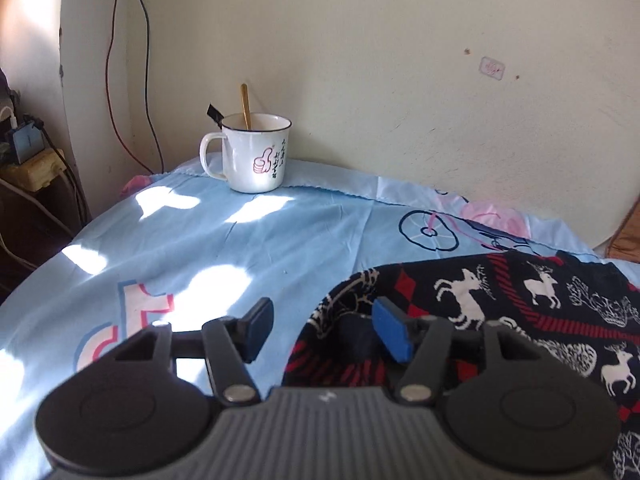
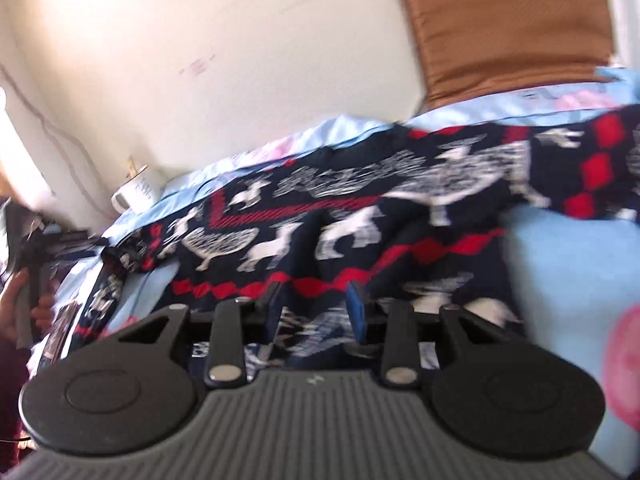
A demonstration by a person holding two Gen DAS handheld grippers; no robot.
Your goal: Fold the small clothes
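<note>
A dark navy knitted garment [image 1: 500, 308] with white reindeer and red diamonds lies spread on the light blue sheet [image 1: 240, 248]. In the left wrist view its rounded left edge sits between the fingers of my left gripper [image 1: 325, 330], which is open. The right blue pad [image 1: 392, 334] hovers over the cloth and the left pad [image 1: 258, 330] over bare sheet. The right wrist view is blurred. There the garment [image 2: 360, 208] stretches across the bed, and my right gripper [image 2: 316, 308] stands over its near part, jaws apart, with patterned cloth showing between the fingers.
A white enamel mug [image 1: 252, 156] with a spoon stands at the back by the wall, also visible as the mug [image 2: 136, 194]. Cables hang at the far left. A brown cushion [image 2: 508, 28] leans at the back right. A hand [image 2: 20, 304] holds the other gripper at the left edge.
</note>
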